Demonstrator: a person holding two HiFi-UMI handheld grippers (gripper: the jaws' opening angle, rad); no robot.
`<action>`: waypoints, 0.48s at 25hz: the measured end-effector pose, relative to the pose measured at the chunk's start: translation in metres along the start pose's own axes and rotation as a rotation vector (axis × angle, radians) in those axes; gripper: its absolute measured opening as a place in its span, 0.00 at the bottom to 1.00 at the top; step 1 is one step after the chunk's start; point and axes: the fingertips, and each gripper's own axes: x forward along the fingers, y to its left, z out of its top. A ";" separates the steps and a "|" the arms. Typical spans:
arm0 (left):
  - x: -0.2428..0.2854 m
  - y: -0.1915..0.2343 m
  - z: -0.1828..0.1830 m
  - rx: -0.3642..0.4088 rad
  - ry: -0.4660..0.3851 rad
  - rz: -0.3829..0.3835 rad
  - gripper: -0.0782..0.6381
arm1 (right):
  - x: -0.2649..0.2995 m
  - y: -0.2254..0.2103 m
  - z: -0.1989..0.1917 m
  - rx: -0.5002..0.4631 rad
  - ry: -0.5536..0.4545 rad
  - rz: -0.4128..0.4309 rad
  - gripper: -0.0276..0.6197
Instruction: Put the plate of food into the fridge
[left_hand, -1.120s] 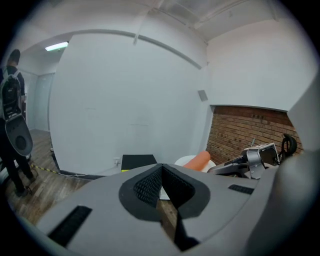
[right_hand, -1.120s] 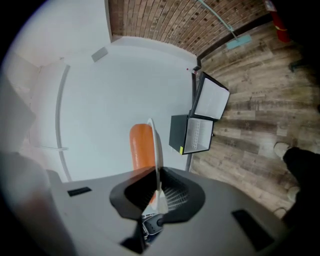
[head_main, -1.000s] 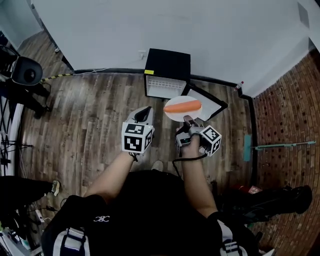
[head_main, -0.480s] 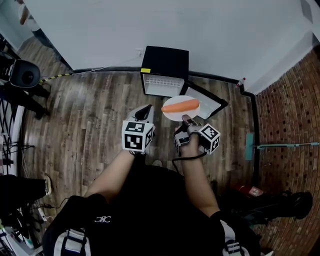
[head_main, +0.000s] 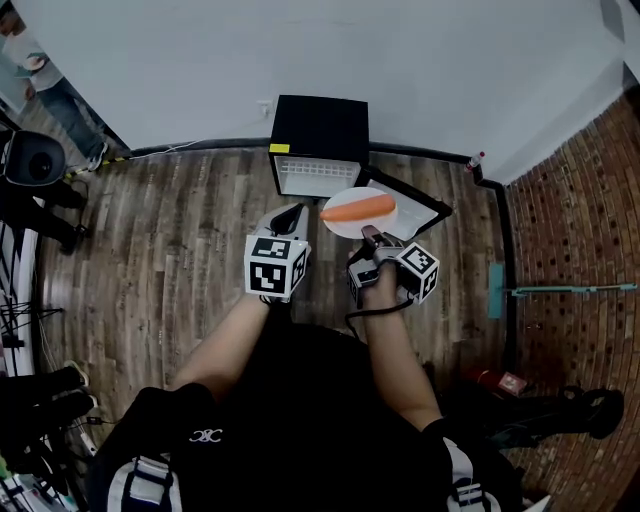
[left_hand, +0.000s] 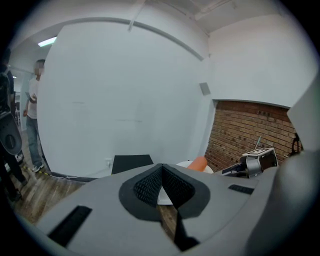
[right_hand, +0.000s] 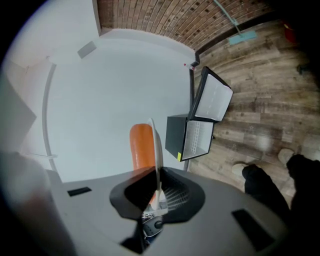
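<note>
Right claw (head_main: 372, 238) grips plate (head_main: 340, 223) of, seemingly, carrot (head_main: 360, 209)

"Where's the white plate (head_main: 350, 228)?"

"At the right tongs (head_main: 371, 234), gripped by its near rim. A long piece of orange food (head_main: 360, 208) lies across it, just before the open black mini fridge (head_main: 320, 130)."

"And the left tongs (head_main: 288, 218)?"

"Left of the plate and apart from it, over the wooden floor (head_main: 180, 230). The fridge door (head_main: 412, 208) stands swung out to the right."
</note>
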 end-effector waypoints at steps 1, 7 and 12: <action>0.007 0.006 0.003 -0.001 0.001 -0.005 0.10 | 0.008 0.000 0.000 0.002 -0.001 -0.004 0.09; 0.062 0.044 0.014 0.011 0.045 -0.052 0.10 | 0.065 0.003 0.009 0.028 -0.029 -0.033 0.09; 0.114 0.079 0.014 0.003 0.108 -0.099 0.10 | 0.110 -0.004 0.013 0.063 -0.069 -0.056 0.09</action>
